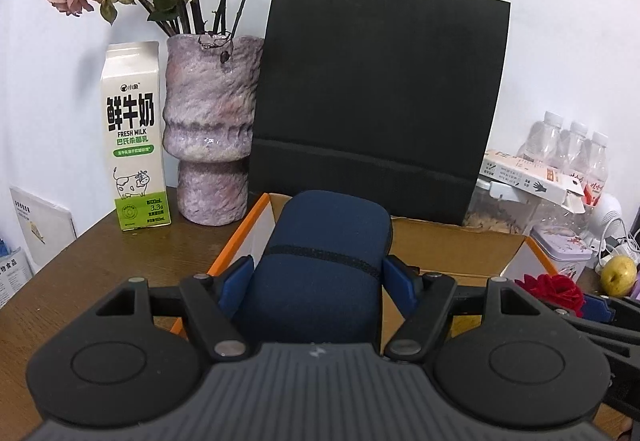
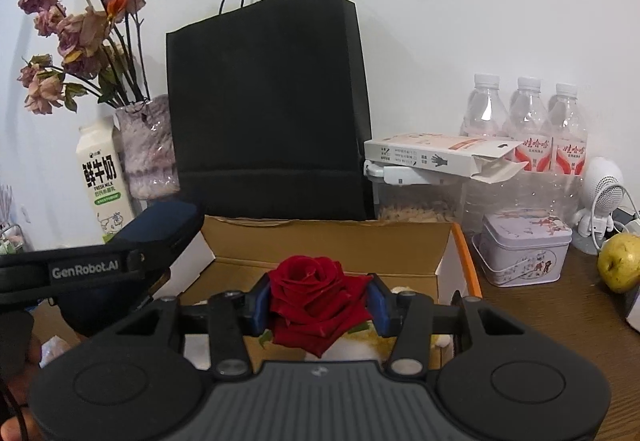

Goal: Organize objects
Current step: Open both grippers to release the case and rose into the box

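Note:
My left gripper [image 1: 318, 277] is shut on a dark blue fabric case [image 1: 324, 257] with a black band, held above the left side of an open cardboard box [image 1: 452, 245] with orange edges. That case [image 2: 160, 229] also shows at the left in the right wrist view. My right gripper [image 2: 318, 305] is shut on a red rose [image 2: 316, 301], held over the same box [image 2: 332, 241]. The rose [image 1: 550, 287] peeks in at the right of the left wrist view. Something pale and fluffy [image 2: 356, 349] lies in the box under the rose.
Behind the box stands a black paper bag [image 1: 376, 93]. A milk carton [image 1: 134, 137] and a vase of dried roses [image 1: 212, 129] stand at the left. At the right are water bottles [image 2: 528, 125], a clear container [image 2: 416, 193], a tin [image 2: 524, 253] and a yellow-green fruit [image 2: 618, 261].

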